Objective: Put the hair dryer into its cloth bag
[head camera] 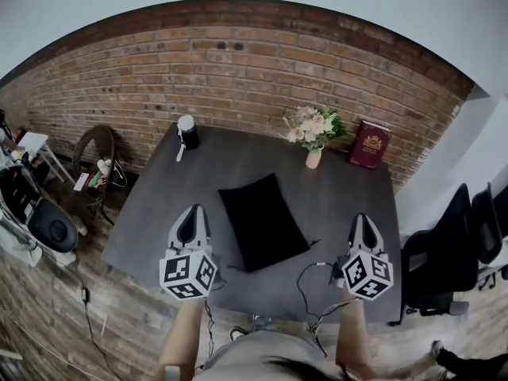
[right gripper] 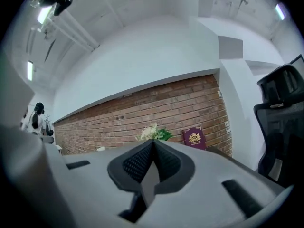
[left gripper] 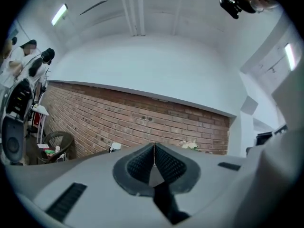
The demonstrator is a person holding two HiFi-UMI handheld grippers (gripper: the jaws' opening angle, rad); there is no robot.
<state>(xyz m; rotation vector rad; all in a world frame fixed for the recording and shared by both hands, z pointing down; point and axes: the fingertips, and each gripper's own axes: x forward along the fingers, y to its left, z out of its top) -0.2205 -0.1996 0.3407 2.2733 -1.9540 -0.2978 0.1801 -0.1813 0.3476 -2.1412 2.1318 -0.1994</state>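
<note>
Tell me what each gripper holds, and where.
Nothing: the left gripper and the right gripper are both shut, empty; the black bag lies on the table.

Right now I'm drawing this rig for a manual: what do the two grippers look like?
Left gripper and right gripper are light grey tapering shells with black ribbed pads. Each carries a cube with black-and-white square markers; thin black cables trail behind.

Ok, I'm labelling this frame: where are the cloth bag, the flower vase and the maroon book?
cloth bag point(head camera: 260, 222), head view, middle of the fabric.
flower vase point(head camera: 313, 159), head view, the pale body below the blooms.
maroon book point(head camera: 370, 144), head view, centre of its cover.
</note>
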